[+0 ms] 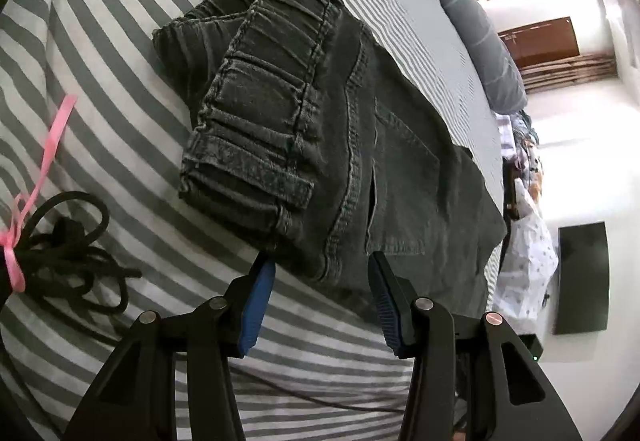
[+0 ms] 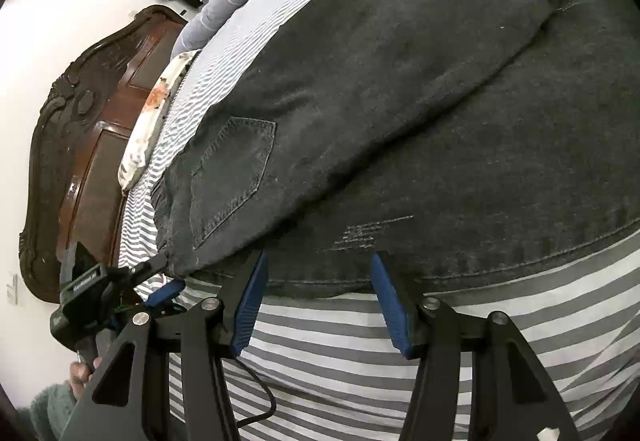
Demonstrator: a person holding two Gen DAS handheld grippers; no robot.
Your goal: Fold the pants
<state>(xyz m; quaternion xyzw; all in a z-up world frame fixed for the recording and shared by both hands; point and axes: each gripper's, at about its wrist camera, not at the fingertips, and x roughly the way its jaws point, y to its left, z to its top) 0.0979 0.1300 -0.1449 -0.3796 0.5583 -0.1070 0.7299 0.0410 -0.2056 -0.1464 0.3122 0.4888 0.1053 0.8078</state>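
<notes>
Left wrist view
Pants [image 1: 320, 129]: dark grey denim, lying on the striped bed sheet [image 1: 120, 41], elastic waistband toward the upper left, a back pocket facing up.
Left gripper [image 1: 322, 267]: jaws apart, blue pads straddling the near edge of the pants; whether either pad touches the cloth cannot be told.
Black cord [image 1: 76, 253]: coiled on the sheet at the left, tied with a pink ribbon [image 1: 44, 157].
Grey pillow [image 1: 480, 25]: along the far edge of the bed.

Right wrist view
Pants [image 2: 400, 121]: spread wide over the sheet [image 2: 340, 353], one layer folded over another, pocket at the left.
Right gripper [image 2: 318, 263]: jaws apart at the hemmed near edge, not pinching it.
Left gripper [image 2: 162, 279]: at the pants' left corner.
Wooden headboard [image 2: 92, 113]: at the left.
</notes>
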